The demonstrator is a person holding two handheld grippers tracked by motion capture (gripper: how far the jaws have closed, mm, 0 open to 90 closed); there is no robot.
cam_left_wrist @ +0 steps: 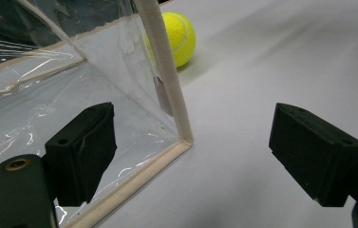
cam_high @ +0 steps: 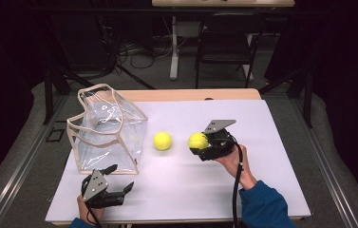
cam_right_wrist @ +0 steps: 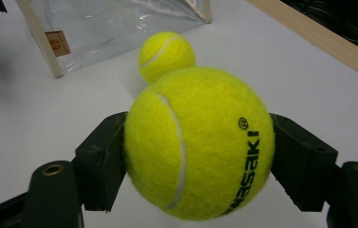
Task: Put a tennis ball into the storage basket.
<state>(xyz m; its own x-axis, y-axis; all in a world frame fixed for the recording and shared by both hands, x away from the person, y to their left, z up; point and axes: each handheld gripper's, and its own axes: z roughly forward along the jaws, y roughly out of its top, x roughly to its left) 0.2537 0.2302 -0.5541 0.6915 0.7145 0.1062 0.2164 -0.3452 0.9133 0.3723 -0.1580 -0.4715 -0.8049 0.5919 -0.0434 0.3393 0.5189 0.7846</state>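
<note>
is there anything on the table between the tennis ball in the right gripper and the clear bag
Yes. A second yellow tennis ball lies on the white table between the held yellow tennis ball in the right gripper and the clear plastic bag with beige trim.

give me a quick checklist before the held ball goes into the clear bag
1. Right gripper shut on held tennis ball: ok.
2. Clear bag upright, mouth open at top: ok.
3. Left gripper gripping the bag to steady it: not ok, jaws open beside the bag's corner.
4. Second tennis ball apart from the bag: ok.
5. Held ball lifted off the white table: cannot tell.
</note>
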